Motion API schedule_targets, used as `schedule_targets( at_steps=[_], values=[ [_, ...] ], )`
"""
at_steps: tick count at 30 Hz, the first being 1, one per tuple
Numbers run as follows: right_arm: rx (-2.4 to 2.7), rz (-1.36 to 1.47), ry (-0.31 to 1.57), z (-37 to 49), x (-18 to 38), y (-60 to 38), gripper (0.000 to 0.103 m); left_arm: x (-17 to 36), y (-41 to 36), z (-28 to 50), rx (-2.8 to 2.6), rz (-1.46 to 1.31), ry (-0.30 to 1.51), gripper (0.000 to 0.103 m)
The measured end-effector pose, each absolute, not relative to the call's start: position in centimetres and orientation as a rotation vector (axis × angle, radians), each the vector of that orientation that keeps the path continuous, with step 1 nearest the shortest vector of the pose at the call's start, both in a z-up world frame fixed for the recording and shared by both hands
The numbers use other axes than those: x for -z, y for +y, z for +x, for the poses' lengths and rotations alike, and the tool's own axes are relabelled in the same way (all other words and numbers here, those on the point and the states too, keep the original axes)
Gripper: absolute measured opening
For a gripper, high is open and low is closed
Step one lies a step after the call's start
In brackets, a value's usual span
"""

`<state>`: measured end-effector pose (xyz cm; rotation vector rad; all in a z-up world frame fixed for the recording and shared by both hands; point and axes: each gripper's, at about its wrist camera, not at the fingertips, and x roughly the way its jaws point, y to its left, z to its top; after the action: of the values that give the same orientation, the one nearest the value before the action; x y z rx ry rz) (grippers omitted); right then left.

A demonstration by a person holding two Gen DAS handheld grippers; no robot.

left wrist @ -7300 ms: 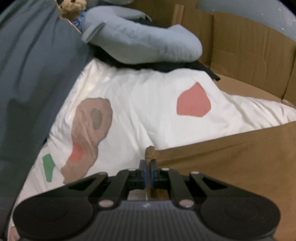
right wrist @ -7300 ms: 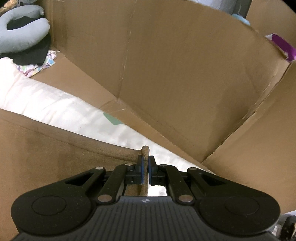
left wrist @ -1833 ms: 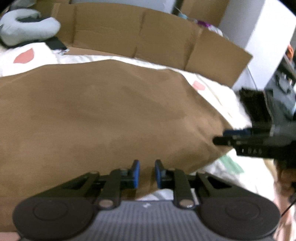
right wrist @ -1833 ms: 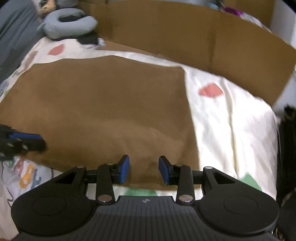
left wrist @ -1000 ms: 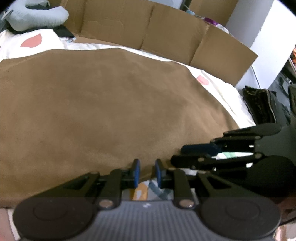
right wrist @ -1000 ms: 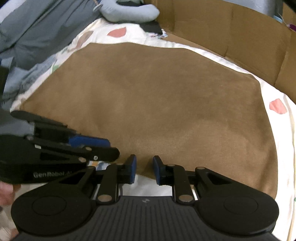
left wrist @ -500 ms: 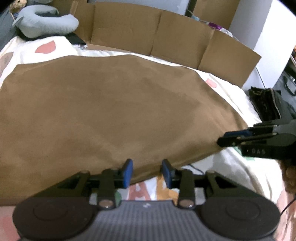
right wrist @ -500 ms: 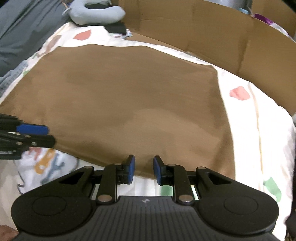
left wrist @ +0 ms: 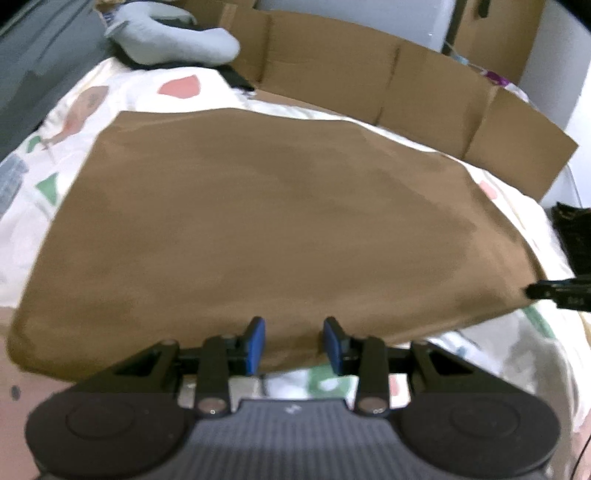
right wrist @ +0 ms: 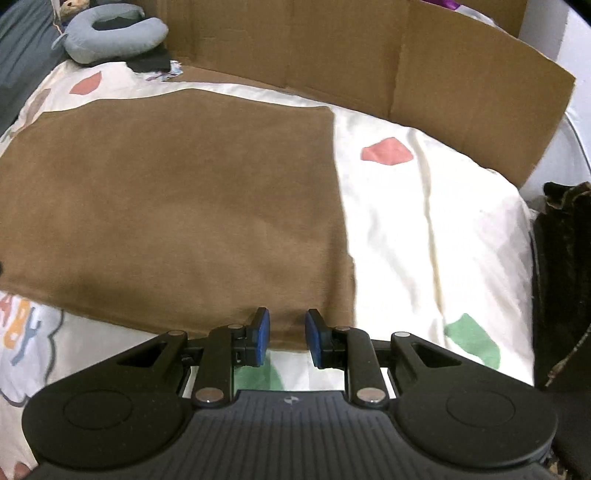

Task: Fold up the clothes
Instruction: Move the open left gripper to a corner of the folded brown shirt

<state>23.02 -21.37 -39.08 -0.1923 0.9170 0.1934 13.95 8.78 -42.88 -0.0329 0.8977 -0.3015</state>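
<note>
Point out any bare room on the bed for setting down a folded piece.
Widest free patch: printed bedsheet right of the brown cloth, bordered by the cardboard wall behind and a dark garment at the edge. A narrow strip lies near-left. The far-left corner is crowded by the grey neck pillow.

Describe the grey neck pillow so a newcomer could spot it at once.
Start at the bed's patterned white sheet, half covered by the flat brown cloth. Follow the cardboard wall to the far left corner. There lies the neck pillow: the only padded, horseshoe-shaped grey thing.
</note>
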Motion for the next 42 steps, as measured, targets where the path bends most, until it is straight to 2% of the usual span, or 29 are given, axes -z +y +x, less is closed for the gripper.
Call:
schedule_targets(
  at_steps=[24,27,30,36,42],
  values=[
    [-0.178,-0.215,0.921,22.9,38.9,-22.2,0.027,41.6,22.6,13.1,-0.049,-0.135,0.928,0.035],
    [-0.180,-0.230,0.919,22.8,38.7,-22.2,0.026,41.3,23.9,12.7,-0.101,-0.172,0.928,0.041],
    [-0.173,-0.245,0.916,22.5,38.3,-22.3,0.027,41.1,25.2,12.3,-0.131,-0.228,0.927,0.041],
    [-0.158,0.021,0.954,22.4,36.9,-25.0,0.028,41.6,26.7,12.5,-0.110,-0.485,0.917,0.043],
    [-0.162,0.389,1.044,22.7,38.9,-28.2,0.030,43.8,28.0,12.5,-0.115,-0.790,0.942,0.046]
  ],
)
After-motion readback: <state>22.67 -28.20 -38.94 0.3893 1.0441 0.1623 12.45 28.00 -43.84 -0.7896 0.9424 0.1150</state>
